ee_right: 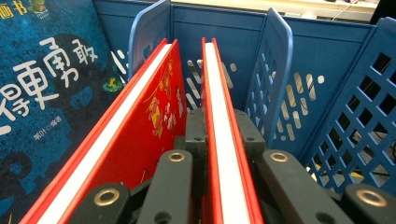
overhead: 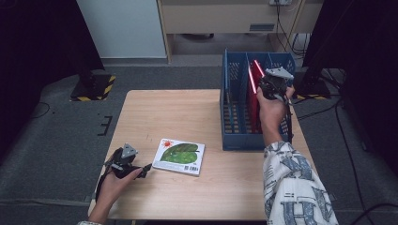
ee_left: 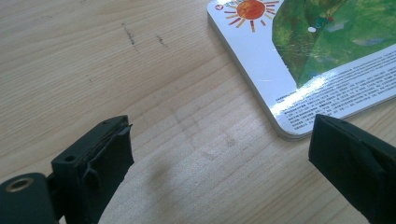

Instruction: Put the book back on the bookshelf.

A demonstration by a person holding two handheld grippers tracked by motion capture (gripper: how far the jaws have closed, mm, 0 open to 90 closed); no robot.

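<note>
Your left gripper [overhead: 143,169] rests low on the table [overhead: 155,112] at the near left, jaws spread wide and empty. In the left gripper view the rounded corner of the green picture book [ee_left: 327,60] lies flat just ahead, with one pad [ee_left: 355,163] just beside that corner; whether it touches, I cannot tell. That book appears to be a stiff, glossy board book: rigid, but slick on its faces, and lying flat it offers only an edge. If you take it, expect to bite the corner or an edge rather than the cover.

Further right, the blue crate [overhead: 225,117] stands on the table's far right side, divided into slots. A blue-covered book [ee_right: 42,107] stands in the neighbouring slot.

Your right gripper [overhead: 268,86] is over the crate, clenched on the top edge of a thin red book [ee_right: 224,140] standing upright in a middle slot, beside a second red book [ee_right: 154,116]. The held book looks light and stiff, with hard covers. The grip sits on the narrow edge, so the book may swing or twist; hold it plumb between the dividers.
</note>
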